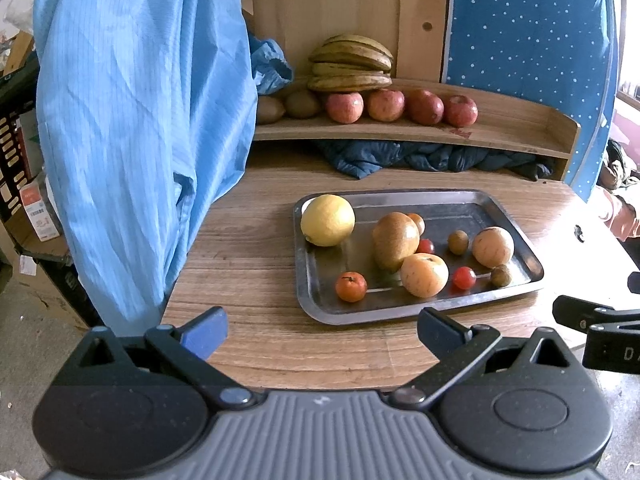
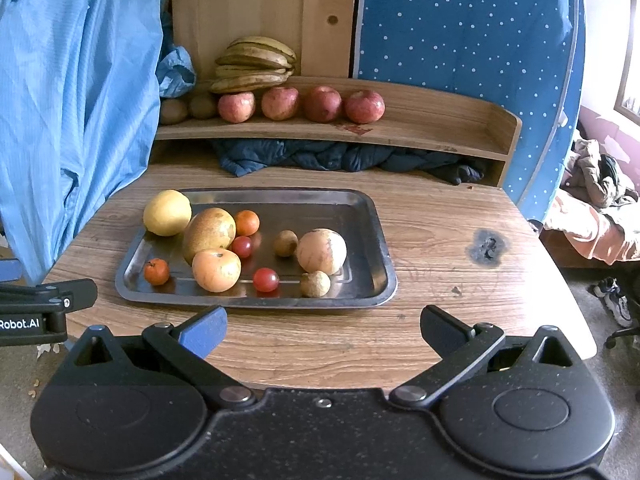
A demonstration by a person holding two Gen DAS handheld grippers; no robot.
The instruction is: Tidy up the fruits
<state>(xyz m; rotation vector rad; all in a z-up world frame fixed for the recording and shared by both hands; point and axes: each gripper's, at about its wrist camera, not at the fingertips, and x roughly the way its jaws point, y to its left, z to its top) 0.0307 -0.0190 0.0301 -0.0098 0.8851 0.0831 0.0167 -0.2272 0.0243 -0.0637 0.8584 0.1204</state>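
Note:
A metal tray point(image 1: 472, 204) point(image 2: 372, 216) on the wooden table holds a yellow lemon point(image 1: 327, 220) point(image 2: 167, 212), a brown pear point(image 1: 395, 240) point(image 2: 209, 233), two pale round fruits point(image 1: 424, 275) point(image 2: 321, 251), small oranges point(image 1: 351, 286) point(image 2: 156, 271), red cherry tomatoes point(image 1: 464, 277) point(image 2: 265, 279) and small brown fruits point(image 2: 315, 283). A wooden shelf point(image 1: 520, 128) point(image 2: 440, 128) behind holds bananas point(image 1: 350, 64) point(image 2: 252, 64), several red apples point(image 1: 424, 106) point(image 2: 322, 103) and kiwis point(image 1: 302, 103) point(image 2: 202, 105). My left gripper point(image 1: 322, 330) and right gripper point(image 2: 324, 328) are open and empty, in front of the tray.
A blue garment point(image 1: 140, 120) point(image 2: 72, 100) hangs at the left over the table edge. Dark blue cloth point(image 1: 420, 156) point(image 2: 340, 158) lies under the shelf. A dark burn mark point(image 2: 488, 249) is on the table right of the tray. A blue dotted panel point(image 2: 460, 20) stands behind.

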